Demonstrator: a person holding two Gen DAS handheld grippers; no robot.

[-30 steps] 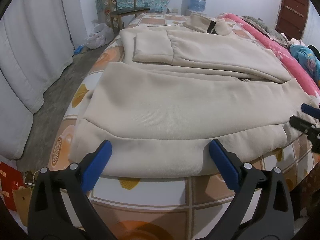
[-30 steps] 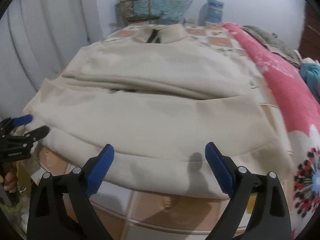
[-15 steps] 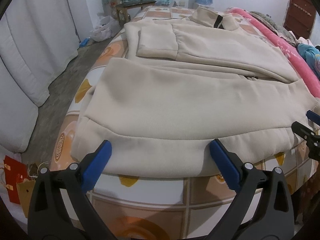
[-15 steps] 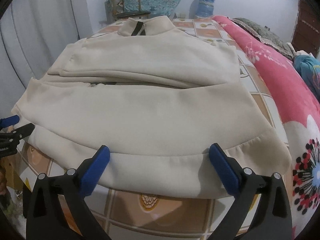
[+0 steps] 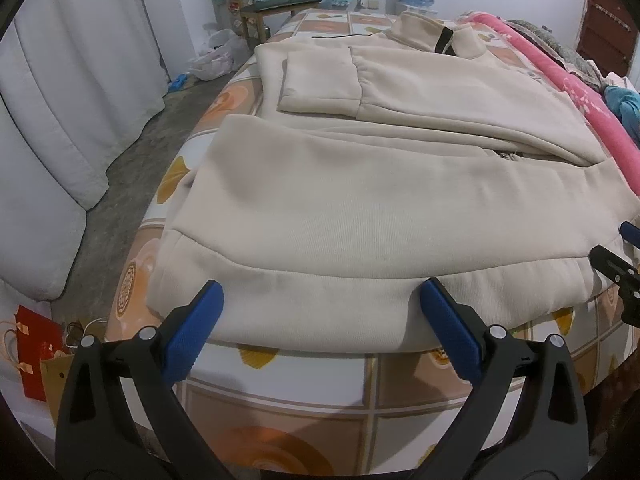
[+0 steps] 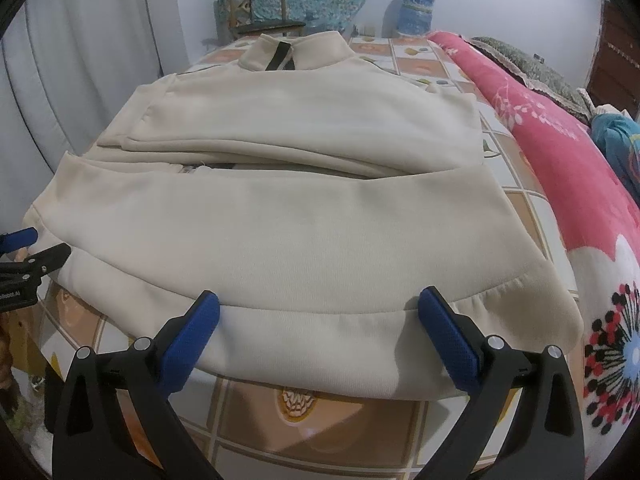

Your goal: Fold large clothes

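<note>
Jaws of both grippers stand wide apart with nothing between them: the left gripper (image 5: pixel 320 312) and the right gripper (image 6: pixel 318 316) each hover just short of the near hem, empty. Under them the bed (image 5: pixel 280 396) carries the cream jacket (image 5: pixel 380 208), spread flat with its collar (image 5: pixel 436 34) at the far end and its sleeves already folded in across the chest. It looks like thick fleece, soft and limp, fairly heavy for cloth and not slippery, so it should sag between two grip points but hold a crease poorly. The ribbed hem band (image 6: pixel 328 344) nearest the grippers seems the best hold, since it is doubled and firm; taking it near each bottom corner would probably let the lower half lift evenly toward the collar. A small zip pull (image 5: pixel 506 155) shows at mid-body and might snag.
</note>
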